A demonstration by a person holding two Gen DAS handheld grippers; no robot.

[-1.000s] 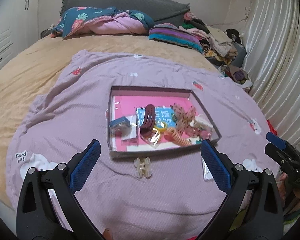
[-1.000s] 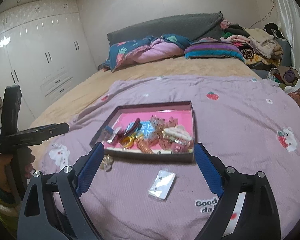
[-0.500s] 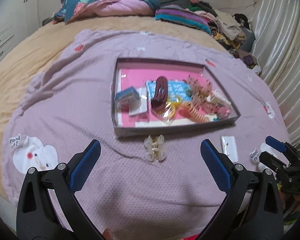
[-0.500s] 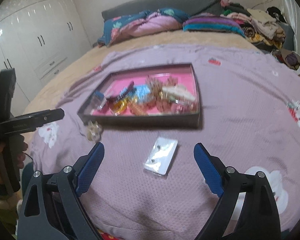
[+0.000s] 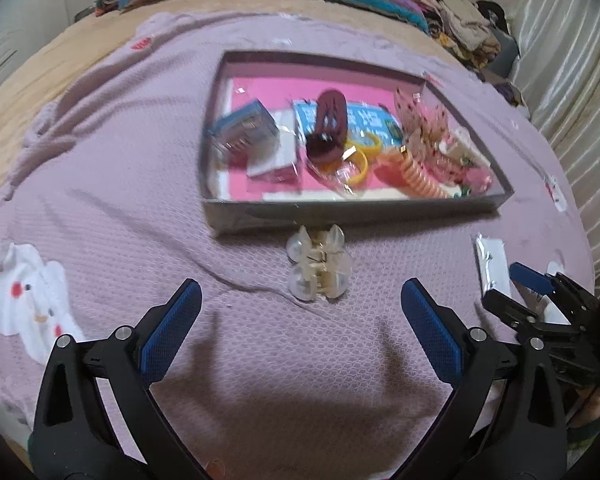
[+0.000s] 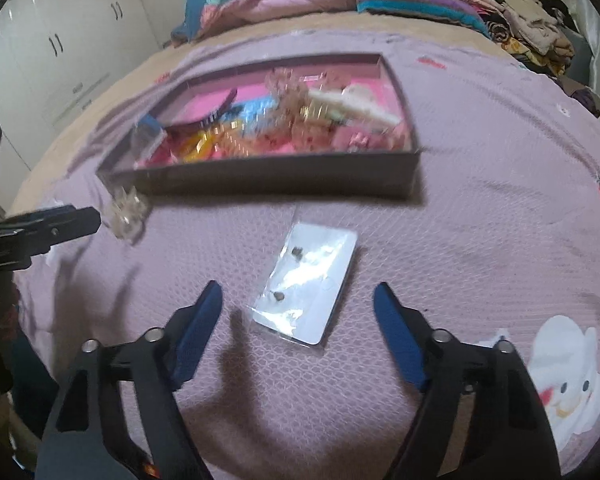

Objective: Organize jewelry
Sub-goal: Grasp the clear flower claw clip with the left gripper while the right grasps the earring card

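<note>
Likely to pinch bedspread [image 6: 480, 240] along with the flat earring packet [image 6: 306, 280], lying loose at 12 o'clock between the closing, not yet touching jaws of right tool [image 6: 298, 308]. Equally apt to knock the clear claw clip [image 5: 318, 266], at 12 o'clock of left tool [image 5: 300, 312], jaws wide and empty, against the tray [image 5: 340, 216]. Hard to sort: tray contents, smeared by blur.
</note>
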